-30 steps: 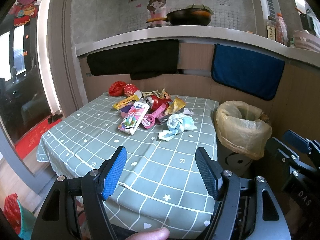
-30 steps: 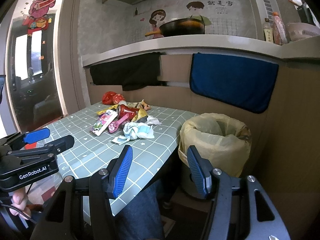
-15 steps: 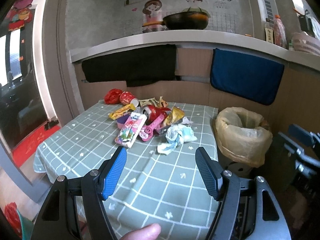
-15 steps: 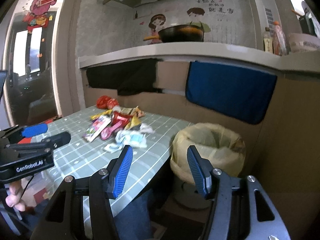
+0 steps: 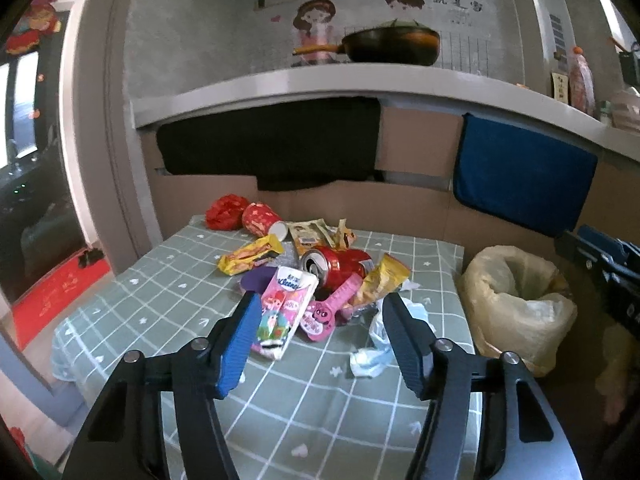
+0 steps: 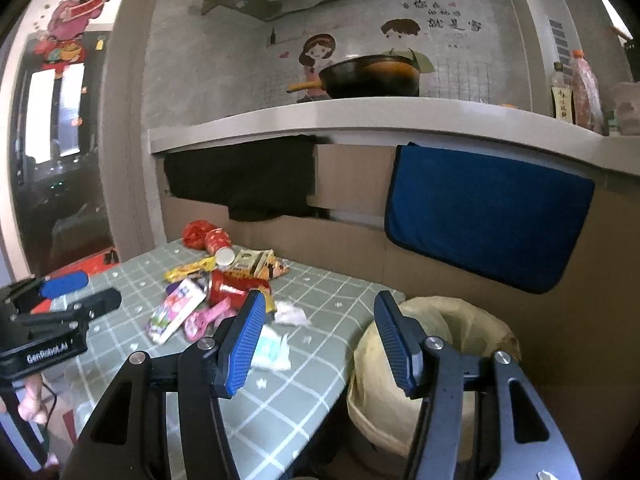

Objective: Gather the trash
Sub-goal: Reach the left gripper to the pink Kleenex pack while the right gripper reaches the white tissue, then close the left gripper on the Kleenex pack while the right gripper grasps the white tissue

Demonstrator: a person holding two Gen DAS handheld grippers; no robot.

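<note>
A heap of trash [image 5: 316, 276] lies near the middle of the far half of the table [image 5: 168, 304], which wears a green checked cloth. In the heap, a red soda can [image 5: 340, 262] rests on its side with its open top toward the camera. Just in front of it lies a pink drink carton [image 5: 282, 314], and beside that a pink guitar-shaped toy [image 5: 330, 312]. A yellow snack wrapper [image 5: 250, 256] lies to the left of the can, another yellow wrapper [image 5: 384, 280] to its right. Behind them a red paper cup [image 5: 262, 220] is tipped over next to a crumpled red bag [image 5: 224, 212]. Crumpled white tissue [image 5: 376, 344] sits at the near right edge of the heap.

The left gripper [image 5: 320, 344] hovers above the near part of the table, its 2 blue-padded fingers spread wide and holding nothing; the carton and toy show between them. The right gripper [image 6: 320, 344] hangs off the table's right edge, jaws likewise wide apart and empty, with the tissue [image 6: 272, 350] beside its left finger.

Just right of the table stands a bin [image 5: 516, 312] lined with a yellowish bag. On the cabinet front behind hang a black cloth [image 5: 272, 148] and a blue towel [image 5: 520, 176]. A dark wok [image 5: 392, 44] sits on the counter above.
</note>
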